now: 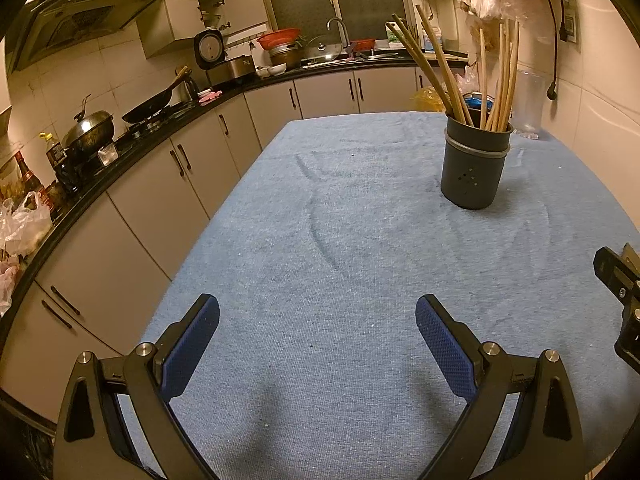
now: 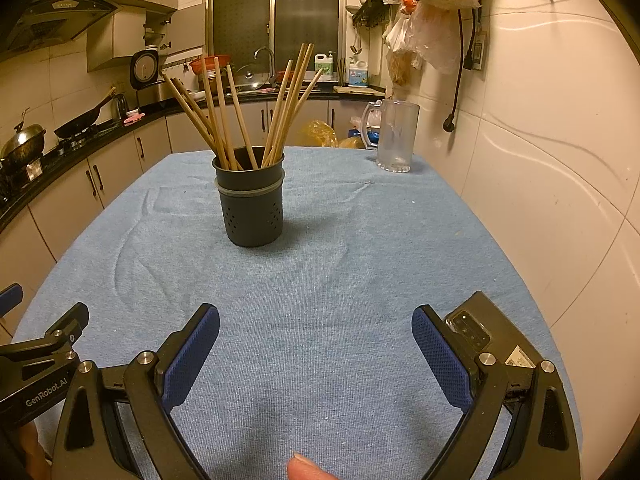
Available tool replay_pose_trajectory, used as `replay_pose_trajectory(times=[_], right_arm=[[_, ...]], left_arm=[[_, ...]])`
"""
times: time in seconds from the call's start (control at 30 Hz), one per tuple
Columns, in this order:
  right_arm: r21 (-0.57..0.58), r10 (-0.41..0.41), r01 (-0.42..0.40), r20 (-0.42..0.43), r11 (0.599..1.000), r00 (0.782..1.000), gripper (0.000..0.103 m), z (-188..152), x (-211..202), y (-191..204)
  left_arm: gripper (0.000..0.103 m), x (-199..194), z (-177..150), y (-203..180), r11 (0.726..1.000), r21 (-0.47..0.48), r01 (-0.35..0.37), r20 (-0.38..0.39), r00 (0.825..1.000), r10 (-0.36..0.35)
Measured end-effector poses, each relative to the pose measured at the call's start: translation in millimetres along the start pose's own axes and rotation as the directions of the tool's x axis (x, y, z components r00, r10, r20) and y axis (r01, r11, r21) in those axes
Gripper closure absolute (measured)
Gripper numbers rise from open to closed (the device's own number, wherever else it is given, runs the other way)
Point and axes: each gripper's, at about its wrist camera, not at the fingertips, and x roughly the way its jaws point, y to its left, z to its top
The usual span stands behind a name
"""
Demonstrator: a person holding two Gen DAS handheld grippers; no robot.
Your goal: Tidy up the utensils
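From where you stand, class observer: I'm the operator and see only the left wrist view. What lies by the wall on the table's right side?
Observer: A black phone lies flat on the blue tablecloth, just outside the right gripper.
Operator: Is that gripper holding anything?
Observer: No. Its jaws are spread wide over bare cloth, like the left gripper.
Operator: My view shows only something clear behind the chopsticks.
Observer: It is an empty glass mug with a handle on its left, standing apart from the chopstick holder at the far right corner.
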Motion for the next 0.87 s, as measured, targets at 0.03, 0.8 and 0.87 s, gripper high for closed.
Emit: replay_pose_trajectory(times=[0.03, 0.8, 0.87], right_arm=[[0.001, 0.001, -0.001, 0.000, 1.000, 1.000, 0.004, 0.1, 0.1, -0.1], [0.023, 0.079, -0.076, -0.176, 0.997, 0.981, 0.000, -1.4, 38.0, -19.8], [0.035, 0.061, -0.054, -0.251, 0.998, 0.966, 0.000, -7.1, 62.3, -30.8]], left_arm=[[0.005, -0.6, 0.0, -0.1, 1.000, 0.000, 0.000, 0.001, 1.000, 0.000], [0.005, 20.5, 0.7, 12.0, 1.000, -0.018, -0.005, -0.097, 0.995, 0.003], [0.005, 42.8, 0.3, 25.0, 0.999, -0.039, -0.006, -0.162, 0.987, -0.001]])
